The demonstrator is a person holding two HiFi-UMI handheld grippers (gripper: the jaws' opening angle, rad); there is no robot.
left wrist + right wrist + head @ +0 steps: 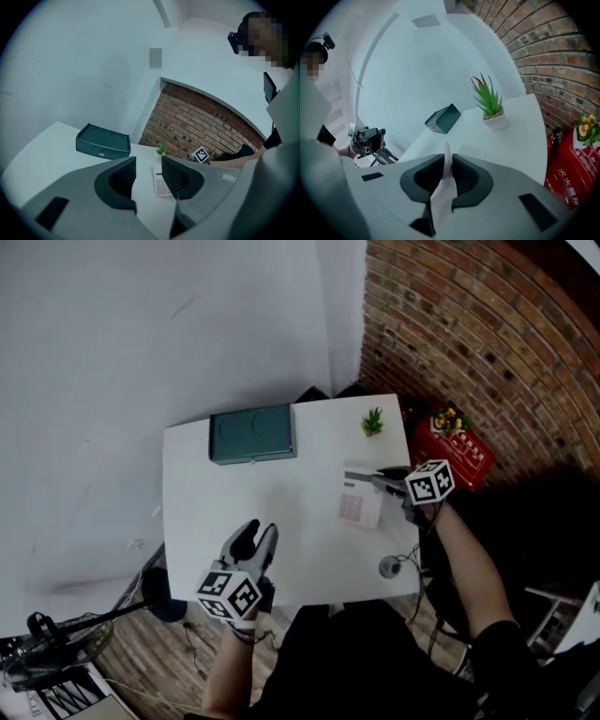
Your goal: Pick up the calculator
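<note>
The white calculator (359, 502) is at the right side of the white table (202, 521), and my right gripper (367, 480) is shut on its far end. In the right gripper view the calculator (443, 197) stands edge-on, pinched between the two dark pads, with my right gripper (447, 161) lifted a little above the tabletop. My left gripper (255, 532) hovers over the table's front edge, open and holding nothing. In the left gripper view, the left gripper (148, 171) frames the distant calculator (161, 185) between its parted pads.
A dark green box (252, 434) sits at the table's back edge and a small potted plant (373, 422) at the back right corner. A small grey round object (389, 566) lies near the front right corner. A red crate (459, 448) stands by the brick wall.
</note>
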